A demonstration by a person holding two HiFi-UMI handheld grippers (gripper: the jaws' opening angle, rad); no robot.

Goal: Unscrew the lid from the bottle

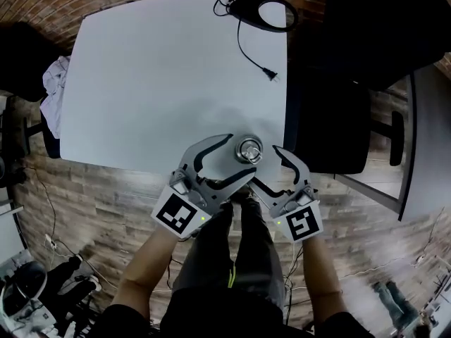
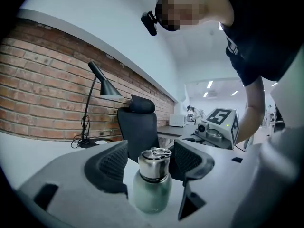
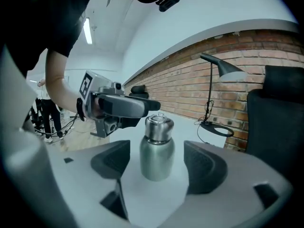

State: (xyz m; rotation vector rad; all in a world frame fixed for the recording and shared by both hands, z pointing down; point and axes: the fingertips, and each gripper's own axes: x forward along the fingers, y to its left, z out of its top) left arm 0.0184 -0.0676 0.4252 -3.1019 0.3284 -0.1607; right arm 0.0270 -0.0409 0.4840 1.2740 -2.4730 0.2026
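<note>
- The left gripper [image 2: 152,164] is being held with its jaws spread wide, and nothing is being gripped by it.
- The bottle [image 2: 152,189], a small steel one, is being framed upright between those jaws. A narrow gap is showing on each side, so no pad is being pressed against it.
- The right gripper [image 3: 158,164] is likewise being held wide open. The same bottle is being bracketed by its two dark pads [image 3: 204,167], with clear space being left on both sides.
- In the head view the bottle is being approached from the near side by both grippers, the left one from the left and the right one from the right. Their fingertips are being kept just beside it.
- The lid [image 3: 158,126] is being left screwed on the bottle's neck, with a small ring lying on top. It is being touched by neither gripper.
- The bottle is being borne by the white table [image 1: 155,83], close to its near edge, and is standing well apart from the black lamp [image 1: 264,11] at the far edge.
- A dark office chair [image 1: 338,118] is being seen beside the table's right side, and a brick wall [image 2: 42,94] behind the lamp.
</note>
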